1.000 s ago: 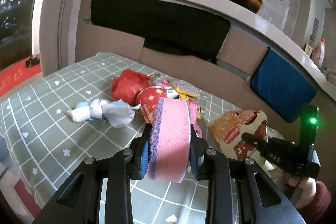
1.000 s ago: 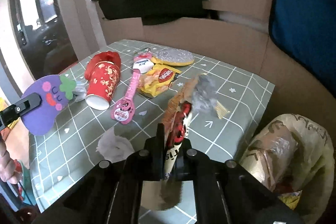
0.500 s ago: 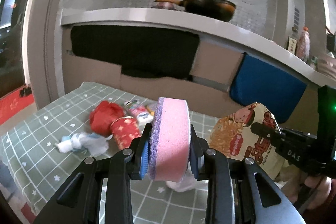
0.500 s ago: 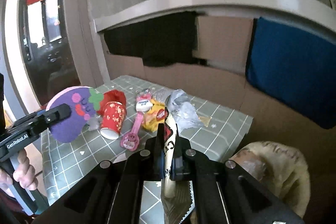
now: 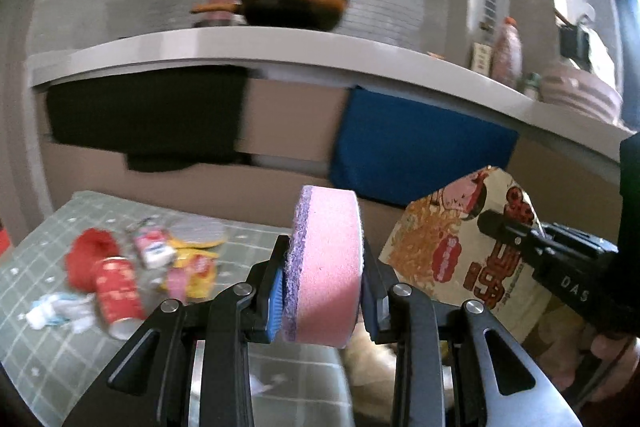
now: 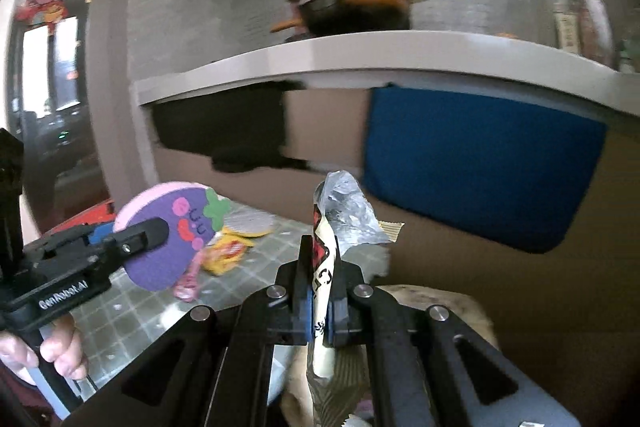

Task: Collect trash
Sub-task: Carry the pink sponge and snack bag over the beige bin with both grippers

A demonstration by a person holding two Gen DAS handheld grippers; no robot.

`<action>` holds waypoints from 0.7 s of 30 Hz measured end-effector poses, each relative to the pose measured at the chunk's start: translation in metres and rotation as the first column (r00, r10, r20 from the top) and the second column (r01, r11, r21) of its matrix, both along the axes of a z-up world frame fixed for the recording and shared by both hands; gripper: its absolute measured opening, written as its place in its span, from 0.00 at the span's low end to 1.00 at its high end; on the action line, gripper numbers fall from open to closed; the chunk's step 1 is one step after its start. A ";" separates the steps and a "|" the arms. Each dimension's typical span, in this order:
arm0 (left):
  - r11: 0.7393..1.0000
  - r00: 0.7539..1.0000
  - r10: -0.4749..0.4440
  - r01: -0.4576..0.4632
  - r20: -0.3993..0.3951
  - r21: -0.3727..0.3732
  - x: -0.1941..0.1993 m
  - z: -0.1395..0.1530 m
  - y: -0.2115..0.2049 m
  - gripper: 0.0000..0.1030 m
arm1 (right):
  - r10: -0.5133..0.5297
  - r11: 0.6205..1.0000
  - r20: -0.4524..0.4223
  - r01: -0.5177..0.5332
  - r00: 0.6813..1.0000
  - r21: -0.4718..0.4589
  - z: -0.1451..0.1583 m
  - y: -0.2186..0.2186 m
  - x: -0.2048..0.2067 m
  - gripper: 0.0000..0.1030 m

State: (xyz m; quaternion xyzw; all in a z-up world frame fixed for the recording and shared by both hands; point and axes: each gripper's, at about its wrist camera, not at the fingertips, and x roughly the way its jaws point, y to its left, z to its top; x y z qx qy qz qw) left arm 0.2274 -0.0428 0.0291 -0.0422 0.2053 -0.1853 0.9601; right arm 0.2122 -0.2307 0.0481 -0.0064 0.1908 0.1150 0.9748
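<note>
My left gripper (image 5: 322, 291) is shut on a thick pink sponge (image 5: 326, 259) with a purple face, held on edge. Seen from the right wrist, the sponge (image 6: 168, 227) is eggplant-shaped and sits in the left gripper (image 6: 136, 239). My right gripper (image 6: 318, 291) is shut on a flattened snack wrapper (image 6: 340, 211) with a silver inside. In the left wrist view the wrapper (image 5: 452, 251) shows its printed noodle picture, pinched by the right gripper (image 5: 500, 227). A red cup (image 5: 118, 291), red crumpled paper (image 5: 88, 255), yellow packets (image 5: 196, 267) and a tissue (image 5: 56, 307) lie on the table.
The table has a green checked cloth (image 5: 44, 359) and ends near a brown cabinet front. A beige bag (image 6: 448, 303) sits low beyond the table's edge, under my right gripper. A blue cloth (image 6: 480, 163) and a black cloth (image 5: 152, 115) hang below a white counter holding a pan.
Both grippers have risen and swung right, off the table toward the cabinet, each keeping its hold. The trash on the table has slid to the lower left of both views.
</note>
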 end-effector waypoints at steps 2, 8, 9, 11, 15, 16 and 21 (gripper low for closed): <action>1.000 1.000 -0.031 0.031 0.005 0.004 0.001 -0.001 -0.016 0.31 | -0.034 0.999 0.007 0.034 0.999 0.005 0.002 -0.014 -0.004 0.04; 0.995 0.995 -0.099 0.099 -0.001 0.015 0.013 -0.010 -0.056 0.31 | -0.135 0.991 0.014 0.135 0.991 0.027 -0.001 -0.054 -0.009 0.04; 0.994 0.994 -0.112 0.112 -0.005 0.015 0.016 -0.013 -0.062 0.31 | -0.145 0.989 0.007 0.144 0.989 0.035 -0.003 -0.059 -0.008 0.04; 0.992 0.992 -0.127 0.128 -0.016 0.014 0.019 -0.019 -0.070 0.31 | -0.157 0.987 -0.007 0.157 0.988 0.045 -0.009 -0.068 -0.007 0.04; 0.989 0.986 -0.150 0.151 -0.070 0.005 0.029 -0.036 -0.082 0.31 | -0.169 0.983 -0.046 0.172 0.984 0.066 -0.027 -0.078 0.004 0.04; 0.987 0.983 -0.162 0.163 -0.089 0.001 0.032 -0.041 -0.085 0.31 | -0.170 0.982 -0.053 0.173 0.984 0.071 -0.030 -0.080 0.006 0.04; 0.982 0.972 -0.185 0.187 -0.145 0.001 0.045 -0.062 -0.098 0.31 | -0.173 0.979 -0.090 0.181 0.981 0.088 -0.048 -0.087 0.017 0.04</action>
